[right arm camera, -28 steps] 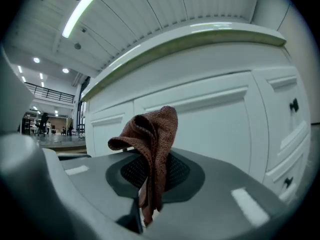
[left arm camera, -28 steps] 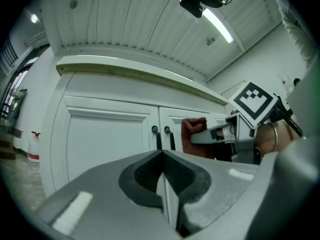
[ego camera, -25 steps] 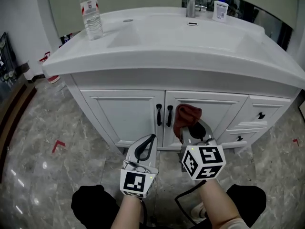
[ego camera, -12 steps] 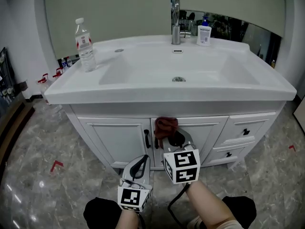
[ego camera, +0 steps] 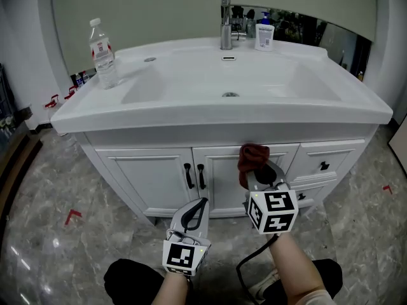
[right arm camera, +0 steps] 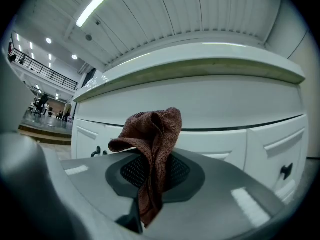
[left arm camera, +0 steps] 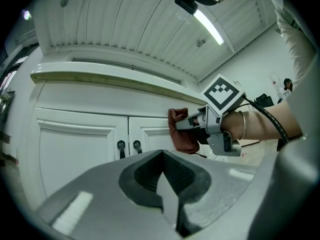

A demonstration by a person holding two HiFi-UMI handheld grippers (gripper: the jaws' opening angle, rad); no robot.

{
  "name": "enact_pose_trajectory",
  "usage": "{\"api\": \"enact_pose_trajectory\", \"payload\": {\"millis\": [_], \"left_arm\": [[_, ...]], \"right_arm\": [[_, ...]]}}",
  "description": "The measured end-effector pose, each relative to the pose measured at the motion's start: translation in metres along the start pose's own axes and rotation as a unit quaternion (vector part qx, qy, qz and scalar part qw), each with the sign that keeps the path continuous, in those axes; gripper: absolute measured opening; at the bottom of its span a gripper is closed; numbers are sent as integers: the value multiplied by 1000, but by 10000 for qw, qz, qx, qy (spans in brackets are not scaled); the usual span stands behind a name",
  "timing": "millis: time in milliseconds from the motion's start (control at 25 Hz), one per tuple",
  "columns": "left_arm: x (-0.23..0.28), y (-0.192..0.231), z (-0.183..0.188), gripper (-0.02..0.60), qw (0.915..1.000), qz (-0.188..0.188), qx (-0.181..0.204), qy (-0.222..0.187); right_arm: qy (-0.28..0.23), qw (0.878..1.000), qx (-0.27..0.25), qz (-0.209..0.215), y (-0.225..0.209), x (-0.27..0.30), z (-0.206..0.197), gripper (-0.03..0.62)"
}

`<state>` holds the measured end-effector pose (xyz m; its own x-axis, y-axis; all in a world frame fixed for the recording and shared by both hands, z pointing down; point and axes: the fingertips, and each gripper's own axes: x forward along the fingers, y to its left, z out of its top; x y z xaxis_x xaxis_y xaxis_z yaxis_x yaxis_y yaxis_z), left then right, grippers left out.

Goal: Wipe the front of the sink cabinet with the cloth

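Note:
A reddish-brown cloth (ego camera: 252, 159) is pinched in my right gripper (ego camera: 261, 178), bunched up against the top of the right cabinet door (ego camera: 251, 173) of the white sink cabinet. The same cloth (right arm camera: 152, 149) rises from between the shut jaws in the right gripper view, with the cabinet front (right arm camera: 215, 104) close behind. My left gripper (ego camera: 191, 215) hangs lower, in front of the cabinet doors, shut with nothing in it. From the left gripper view the cloth (left arm camera: 181, 131) and right gripper (left arm camera: 187, 125) show against the door.
Two black door handles (ego camera: 194, 176) sit at the centre seam. Drawers with black knobs (ego camera: 324, 166) are at the right. A water bottle (ego camera: 102, 53), a tap (ego camera: 225, 19) and a soap bottle (ego camera: 263, 35) stand on the basin top. Marble floor (ego camera: 57, 234) lies around.
My right gripper with the cloth has moved to the right along the cabinet door's top. The head view has shifted, and the left gripper has stayed low.

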<state>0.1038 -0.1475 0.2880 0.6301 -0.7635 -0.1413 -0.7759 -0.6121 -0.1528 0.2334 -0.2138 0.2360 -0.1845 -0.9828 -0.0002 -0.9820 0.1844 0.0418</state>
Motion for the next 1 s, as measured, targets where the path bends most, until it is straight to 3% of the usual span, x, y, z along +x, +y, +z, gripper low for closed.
{"api": "enact_pose_trajectory", "payload": {"millis": [200,480,680,800,1000], "left_arm": [[3,0,-5,0,9997,93,-219,8],[12,-16,-13,0,9998,-117,-160,25],[13,-11,-12,0,9999,-23,-117,-8],[8,-5,-15,0,9997,96,-212,15],[-5,13,-24,0,9990,300,-296,132]], "right_arm": [[78,9997,19,-226,-38,-15,-4,81],[84,9968,5,-796,-88,-32,-8,81],[99,9941,114,-1074,-98,-39,-12,80],[60,9965,191,-807,-69,-37,-16,78],[189,9996,166,139,20,-11,-37,80]]}}
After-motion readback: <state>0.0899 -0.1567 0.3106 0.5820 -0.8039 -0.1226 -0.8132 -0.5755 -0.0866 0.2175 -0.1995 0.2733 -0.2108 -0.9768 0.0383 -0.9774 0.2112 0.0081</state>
